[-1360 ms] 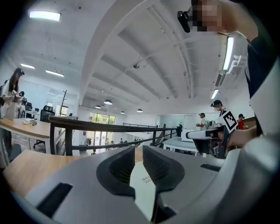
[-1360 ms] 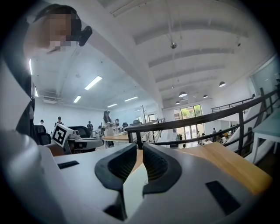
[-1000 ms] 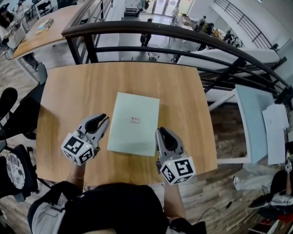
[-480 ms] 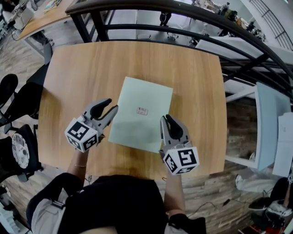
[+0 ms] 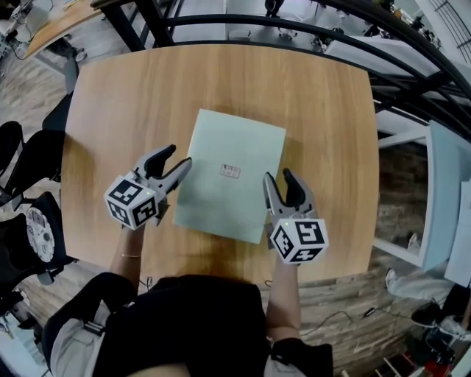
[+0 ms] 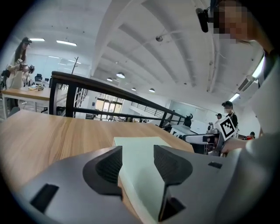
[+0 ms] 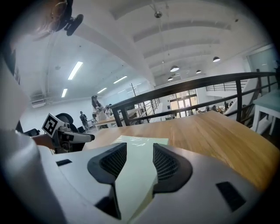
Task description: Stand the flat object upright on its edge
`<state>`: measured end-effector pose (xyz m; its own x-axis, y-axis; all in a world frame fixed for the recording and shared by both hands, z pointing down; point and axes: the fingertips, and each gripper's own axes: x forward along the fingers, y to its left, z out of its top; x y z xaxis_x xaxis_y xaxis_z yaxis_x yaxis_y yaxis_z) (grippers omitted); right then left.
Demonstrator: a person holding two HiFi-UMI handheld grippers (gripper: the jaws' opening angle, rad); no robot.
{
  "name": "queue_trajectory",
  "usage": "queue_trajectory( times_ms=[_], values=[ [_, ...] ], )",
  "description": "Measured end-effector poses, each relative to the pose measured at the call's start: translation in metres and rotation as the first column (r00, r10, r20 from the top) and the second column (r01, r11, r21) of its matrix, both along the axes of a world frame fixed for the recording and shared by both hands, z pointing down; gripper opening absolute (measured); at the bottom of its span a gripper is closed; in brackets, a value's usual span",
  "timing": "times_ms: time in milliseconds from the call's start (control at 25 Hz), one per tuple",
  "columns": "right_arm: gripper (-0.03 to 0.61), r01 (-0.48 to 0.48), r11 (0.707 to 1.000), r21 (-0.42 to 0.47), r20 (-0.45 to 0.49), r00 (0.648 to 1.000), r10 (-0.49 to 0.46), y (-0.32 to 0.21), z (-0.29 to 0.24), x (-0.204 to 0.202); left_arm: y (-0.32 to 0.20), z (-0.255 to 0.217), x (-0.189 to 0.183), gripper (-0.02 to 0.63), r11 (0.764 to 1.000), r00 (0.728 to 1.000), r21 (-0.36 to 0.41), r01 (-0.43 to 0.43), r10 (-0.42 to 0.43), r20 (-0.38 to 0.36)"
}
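Observation:
A pale green flat book [image 5: 229, 175] with a small label lies flat on the wooden table [image 5: 118, 103]. My left gripper [image 5: 175, 160] sits at the book's left edge, jaws opening. In the left gripper view that edge [image 6: 138, 175] runs through the gap between the dark pads [image 6: 107, 164], and they do not press on it. My right gripper [image 5: 281, 181] sits at the book's right edge near its front corner, jaws also opening. The right gripper view shows the book [image 7: 136, 175] lying between the ribbed pads [image 7: 168, 164], with space on both sides.
A black railing [image 5: 221, 20] runs just beyond the table's far edge. Black chairs [image 5: 18, 158] stand left of the table, and a pale blue-white table [image 5: 445, 199] stands at the right over the wooden floor. The table's front edge is close behind both grippers.
Both grippers' jaws went from shut to parted. The left gripper moved in to the book's left edge, and the right one came up along its right edge. The book stayed flat.

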<state>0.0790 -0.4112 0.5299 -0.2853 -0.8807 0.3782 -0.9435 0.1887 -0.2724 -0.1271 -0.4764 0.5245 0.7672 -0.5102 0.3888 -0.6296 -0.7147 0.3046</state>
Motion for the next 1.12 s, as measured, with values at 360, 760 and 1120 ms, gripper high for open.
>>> queue_trajectory(
  times_ms=[360, 760, 1120],
  values=[
    [0.238, -0.020, 0.992, -0.124, 0.050, 0.998, 0.026, -0.014, 0.047, 0.005, -0.020, 0.046, 0.004, 0.249, 0.992, 0.997, -0.124, 0.006, 0.004, 0.080],
    [0.259, 0.011, 0.977, -0.211, 0.097, 0.995, 0.010, -0.017, 0.077, 0.002, -0.024, 0.073, 0.013, 0.268, 0.980, 0.995, -0.196, -0.024, 0.042, 0.090],
    [0.261, 0.040, 0.971, -0.234, 0.158, 0.987, -0.003, -0.016, 0.081, -0.002, -0.019, 0.075, 0.027, 0.272, 0.969, 0.997, -0.243, -0.047, 0.059, 0.040]
  ],
)
